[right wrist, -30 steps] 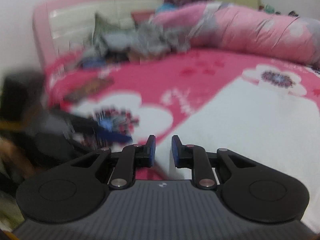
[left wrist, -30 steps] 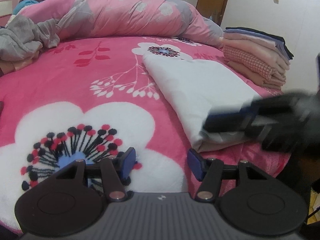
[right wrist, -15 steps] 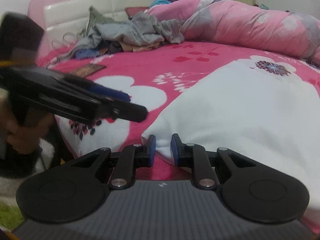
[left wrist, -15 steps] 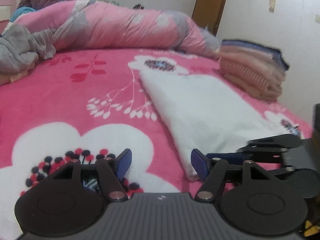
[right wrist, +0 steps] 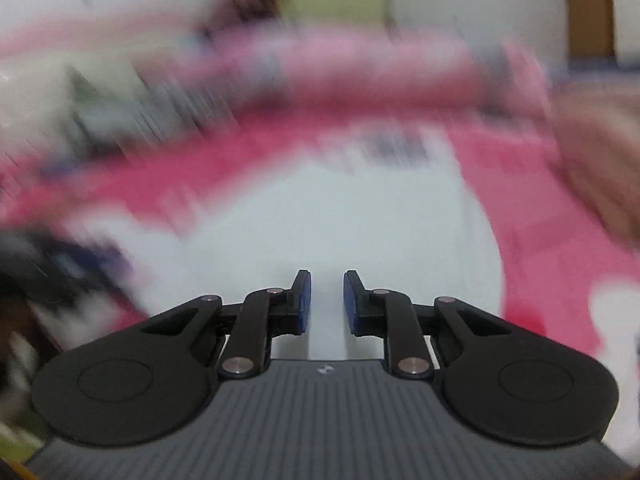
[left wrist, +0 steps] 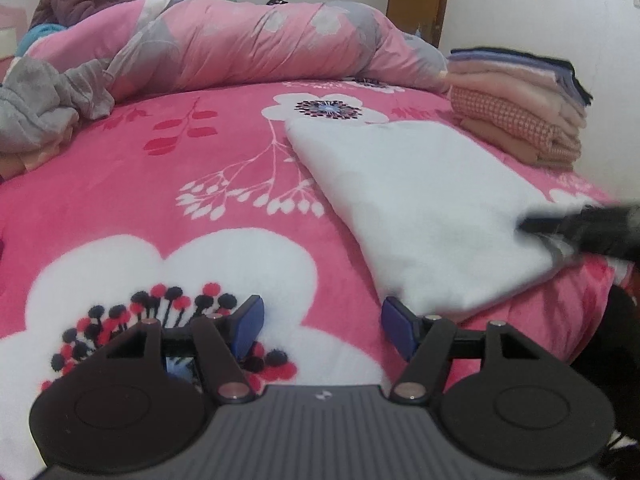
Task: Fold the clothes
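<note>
The bed in front of you is covered by a bright pink blanket (left wrist: 132, 184) printed with big white flowers, dark-dotted centres and white leafy sprigs. Across its far side lies a rolled pink quilt (left wrist: 248, 52) with grey and white patches, and at the far left sits a heap of grey unfolded clothes (left wrist: 36, 108). At the far right corner stands a stack of folded clothes (left wrist: 516, 104): peach and pale pink layers, one red-and-white check piece, dark blue at the top.

Your task's piece is the white garment (left wrist: 416, 200), folded into a long flat rectangle that runs from the flower near the quilt down to the near right edge of the bed. It looks smooth and plain, with no print. No label, brand or writing can be read anywhere on it or around it.

Your left gripper (left wrist: 322, 330) hovers over the blanket beside the garment's near corner, its blue pads spread wide with nothing between them. Your right gripper (right wrist: 323, 304) sits over the garment's near right corner; in the left wrist view it is a dark smear (left wrist: 584, 232) against the white cloth. Its pads stand narrowly apart with white cloth showing in the gap, but that view is badly blurred, so I cannot tell whether they pinch the fabric.
</note>
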Demonstrator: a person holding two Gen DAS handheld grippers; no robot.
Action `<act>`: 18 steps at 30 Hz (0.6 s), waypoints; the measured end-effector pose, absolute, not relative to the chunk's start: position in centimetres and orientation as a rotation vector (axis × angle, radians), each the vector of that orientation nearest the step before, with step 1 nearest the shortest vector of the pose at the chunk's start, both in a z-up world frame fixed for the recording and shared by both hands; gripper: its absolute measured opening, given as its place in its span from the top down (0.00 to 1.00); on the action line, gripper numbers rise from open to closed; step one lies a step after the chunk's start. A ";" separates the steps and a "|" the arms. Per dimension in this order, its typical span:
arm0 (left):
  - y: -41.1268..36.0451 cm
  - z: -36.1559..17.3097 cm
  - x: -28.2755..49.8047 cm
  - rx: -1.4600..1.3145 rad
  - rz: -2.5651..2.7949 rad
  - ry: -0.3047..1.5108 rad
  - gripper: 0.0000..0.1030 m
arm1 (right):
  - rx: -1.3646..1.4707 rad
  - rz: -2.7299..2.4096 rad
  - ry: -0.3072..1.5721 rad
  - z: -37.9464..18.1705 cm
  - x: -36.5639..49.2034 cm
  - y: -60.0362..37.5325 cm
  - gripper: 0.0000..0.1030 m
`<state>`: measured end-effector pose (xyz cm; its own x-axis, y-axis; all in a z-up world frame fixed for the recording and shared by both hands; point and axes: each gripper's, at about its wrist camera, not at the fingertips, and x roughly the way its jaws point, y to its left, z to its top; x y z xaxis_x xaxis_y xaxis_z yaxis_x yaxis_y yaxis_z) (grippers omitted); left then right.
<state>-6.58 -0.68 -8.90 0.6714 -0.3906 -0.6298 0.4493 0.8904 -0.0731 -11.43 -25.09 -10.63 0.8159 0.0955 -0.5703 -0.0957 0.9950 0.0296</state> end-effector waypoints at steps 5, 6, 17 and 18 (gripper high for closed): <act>-0.8 -8.9 -6.7 0.093 -0.466 0.685 0.32 | 0.040 0.070 0.582 -11.3 -11.9 -25.1 0.84; -0.7 -8.9 -6.7 0.086 -0.465 0.686 0.31 | 0.048 0.072 0.582 -11.4 -11.9 -25.2 0.84; -0.5 -9.0 -6.7 0.061 -0.450 0.693 0.26 | 0.099 0.068 0.570 -11.8 -12.3 -25.3 0.82; -0.5 -8.9 -6.7 0.060 -0.449 0.694 0.26 | 0.100 0.067 0.570 -11.9 -12.3 -25.3 0.82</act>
<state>-6.69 -0.48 -8.94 0.6776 -0.3794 -0.6300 0.4190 0.9032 -0.0933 -12.28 -25.33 -11.85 0.8400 0.0908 -0.5350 -0.0356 0.9930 0.1127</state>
